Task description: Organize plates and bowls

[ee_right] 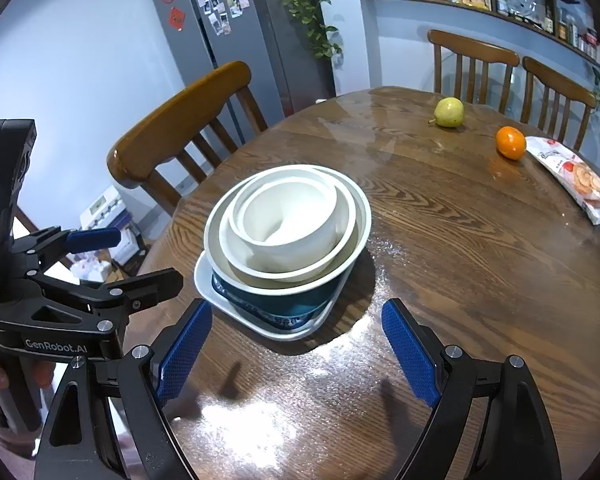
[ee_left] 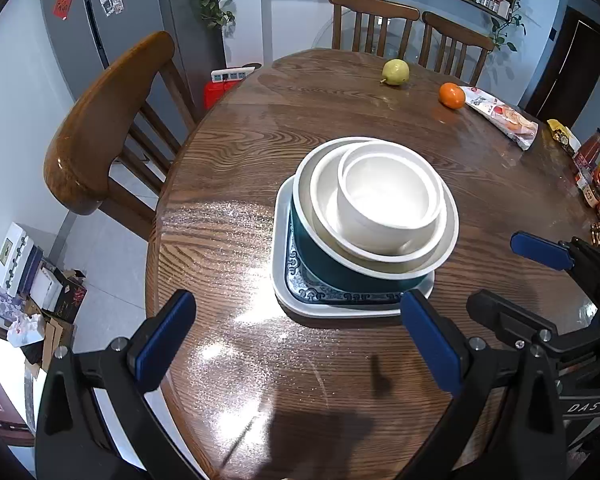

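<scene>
Brown wooden surface (ee_left: 228, 152) holds three bowls (ee_left: 388, 196) stacked on a square plate (ee_left: 284, 280) in the middle. Left gripper (ee_left: 300, 340) and right gripper (ee_right: 298, 356) are both spread wide, holding nothing.

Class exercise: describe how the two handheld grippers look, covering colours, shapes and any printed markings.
Both the left gripper and the right gripper have black angular frames with silver bolts and flat blue textured pads. White "GenRobot.AI" lettering marks the left one. No cables or sleeves show.
</scene>
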Tool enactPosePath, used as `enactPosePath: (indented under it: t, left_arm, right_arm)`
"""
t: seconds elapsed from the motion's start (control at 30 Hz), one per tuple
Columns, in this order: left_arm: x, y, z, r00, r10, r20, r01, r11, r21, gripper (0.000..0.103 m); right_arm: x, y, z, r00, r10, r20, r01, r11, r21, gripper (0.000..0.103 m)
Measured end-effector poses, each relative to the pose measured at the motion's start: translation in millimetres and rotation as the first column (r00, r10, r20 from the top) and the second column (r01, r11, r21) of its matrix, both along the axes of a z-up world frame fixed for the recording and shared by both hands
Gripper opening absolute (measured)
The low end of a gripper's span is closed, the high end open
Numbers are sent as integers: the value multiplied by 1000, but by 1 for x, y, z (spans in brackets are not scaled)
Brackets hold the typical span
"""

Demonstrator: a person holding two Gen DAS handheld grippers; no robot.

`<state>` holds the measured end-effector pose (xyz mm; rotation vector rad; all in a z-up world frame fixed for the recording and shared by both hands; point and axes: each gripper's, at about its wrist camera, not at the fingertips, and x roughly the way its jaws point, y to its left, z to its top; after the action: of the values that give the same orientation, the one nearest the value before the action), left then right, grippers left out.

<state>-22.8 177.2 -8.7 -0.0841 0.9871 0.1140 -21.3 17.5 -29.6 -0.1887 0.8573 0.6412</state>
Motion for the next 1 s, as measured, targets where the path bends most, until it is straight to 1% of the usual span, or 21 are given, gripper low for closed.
enactPosePath:
  t: [0.53, 1.0]
  left_arm:
    - [2, -2, 1, 1000, -1, -6, 1, 1000, 7, 102]
    - [1, 1, 2, 1000, 7, -12, -7, 1000, 16, 102]
  right_arm:
    - [1, 0, 2, 1000, 11, -7, -11, 1000, -5, 87]
    - [0, 8, 1, 1000, 25, -4, -25, 1000, -11, 87]
